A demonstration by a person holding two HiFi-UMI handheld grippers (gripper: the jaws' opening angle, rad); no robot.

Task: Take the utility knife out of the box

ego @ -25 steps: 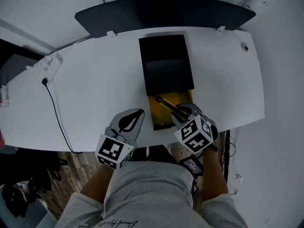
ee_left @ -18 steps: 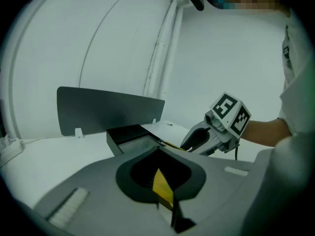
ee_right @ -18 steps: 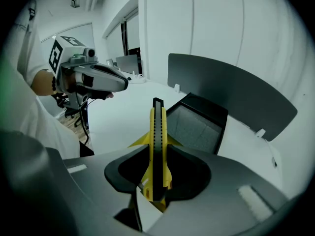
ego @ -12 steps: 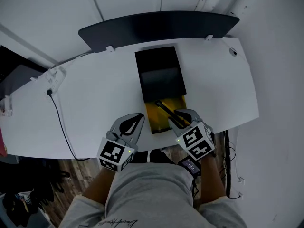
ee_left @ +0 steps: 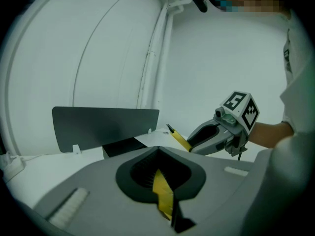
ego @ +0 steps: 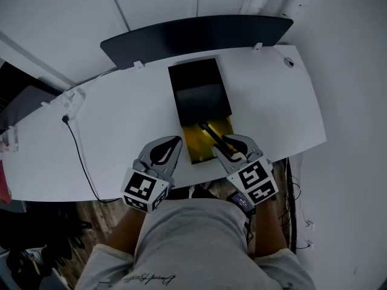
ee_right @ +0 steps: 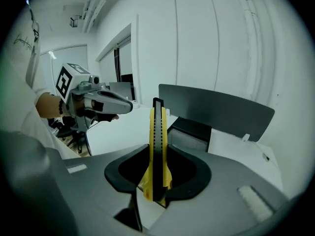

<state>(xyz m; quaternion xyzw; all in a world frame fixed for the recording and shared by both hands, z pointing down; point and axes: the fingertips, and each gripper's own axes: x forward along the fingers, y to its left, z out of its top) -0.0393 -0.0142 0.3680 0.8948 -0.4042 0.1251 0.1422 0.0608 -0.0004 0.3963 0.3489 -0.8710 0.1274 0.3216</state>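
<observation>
Head view puts your right gripper point(ego: 227, 145) close to the bench's point(ego: 121, 119) near edge, right of middle, with its jaws closed on the knife point(ego: 210, 133). Your right gripper view shows the grip plainly: the yellow knife with its black slider is pinched at its lower end between both pads, and its tip points toward the far edge. The knife hangs over the yellow tray point(ego: 196, 150), and your left gripper view shows it raised above the bench top. The tray sticks out of the black box point(ego: 199, 92) toward the near edge. The box lies mid-bench, its far end close to the dark panel point(ego: 196, 32) along the far edge. Your left gripper point(ego: 176, 142) hovers just left of the tray with its jaw tips together. A thin yellow strip point(ee_left: 162, 193) shows in the hollow between them, and you can't tell what it is. A cable point(ego: 75, 150) crosses the bench's left part.
</observation>
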